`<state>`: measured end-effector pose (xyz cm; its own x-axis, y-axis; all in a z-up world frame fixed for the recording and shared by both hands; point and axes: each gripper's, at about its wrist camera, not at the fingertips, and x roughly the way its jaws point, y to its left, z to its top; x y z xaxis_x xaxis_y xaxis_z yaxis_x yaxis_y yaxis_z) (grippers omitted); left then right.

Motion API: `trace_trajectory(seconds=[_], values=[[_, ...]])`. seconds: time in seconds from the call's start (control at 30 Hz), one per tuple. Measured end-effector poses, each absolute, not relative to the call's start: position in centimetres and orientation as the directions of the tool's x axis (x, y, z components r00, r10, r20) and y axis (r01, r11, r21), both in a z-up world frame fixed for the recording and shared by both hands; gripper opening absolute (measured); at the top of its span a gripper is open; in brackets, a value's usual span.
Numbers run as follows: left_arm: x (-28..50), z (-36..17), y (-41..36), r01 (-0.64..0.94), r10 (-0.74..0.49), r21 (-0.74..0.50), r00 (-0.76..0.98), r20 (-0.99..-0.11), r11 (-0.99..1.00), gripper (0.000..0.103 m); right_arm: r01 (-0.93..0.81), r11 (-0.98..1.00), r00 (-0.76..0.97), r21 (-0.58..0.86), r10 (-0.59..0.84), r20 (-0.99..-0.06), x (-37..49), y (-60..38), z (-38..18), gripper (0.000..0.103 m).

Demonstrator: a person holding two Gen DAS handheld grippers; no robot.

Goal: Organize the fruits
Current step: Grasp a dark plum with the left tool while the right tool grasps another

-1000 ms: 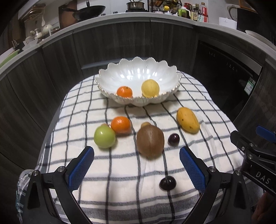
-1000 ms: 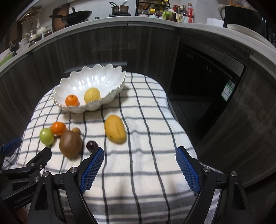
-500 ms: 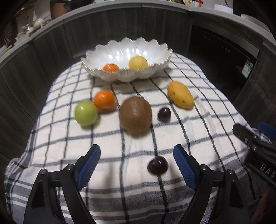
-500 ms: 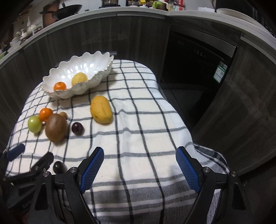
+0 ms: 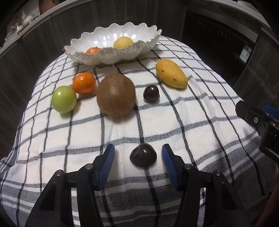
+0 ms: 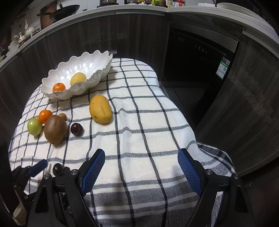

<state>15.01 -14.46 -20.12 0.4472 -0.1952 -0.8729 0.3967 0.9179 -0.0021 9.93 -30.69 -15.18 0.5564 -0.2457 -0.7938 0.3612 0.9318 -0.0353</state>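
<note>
My left gripper points down at the checked cloth, its jaws closing around a dark plum-like fruit. Cloth still shows on both sides between the fruit and the blue pads. Farther off lie a brown kiwi, a second dark fruit, a green apple, a tangerine and a mango. The white scalloped bowl holds an orange and a yellow fruit. My right gripper hangs open over bare cloth, holding nothing.
A small brown fruit sits behind the kiwi. The cloth drops off at the table's rounded edges. Dark cabinets and a black appliance stand behind, with a pan on the counter.
My left gripper has come down and forward onto the near dark fruit, and its jaws have narrowed around it. The right gripper dipped slightly, then held still.
</note>
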Motion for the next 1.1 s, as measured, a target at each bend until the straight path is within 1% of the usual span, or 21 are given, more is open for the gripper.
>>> trace_trajectory(seconds=[0.1, 0.2, 0.7, 1.1], values=[[14.9, -20.4, -14.7, 0.408, -0.202, -0.008, 0.435, -0.878, 0.913, 0.039, 0.362, 0.932, 0.556, -0.036, -0.246, -0.794, 9.9, -30.7, -15.2, 0.086], [14.9, -20.5, -14.8, 0.415, -0.208, -0.015, 0.425, -0.881, 0.910, 0.031, 0.361, 0.932, 0.556, -0.037, -0.247, -0.794, 9.9, -30.7, -15.2, 0.086], [15.3, -19.1, -13.6, 0.399, -0.209, -0.009, 0.463, -0.861, 0.917, 0.030, 0.338, 0.940, 0.558, -0.039, -0.233, -0.796, 10.5, -29.9, -15.0, 0.086], [18.2, -17.3, -9.0, 0.294, -0.141, 0.026, 0.534, -0.834, 0.955, 0.030, 0.232, 0.972, 0.566, -0.047, -0.174, -0.806, 14.6, -26.0, -15.0, 0.086]])
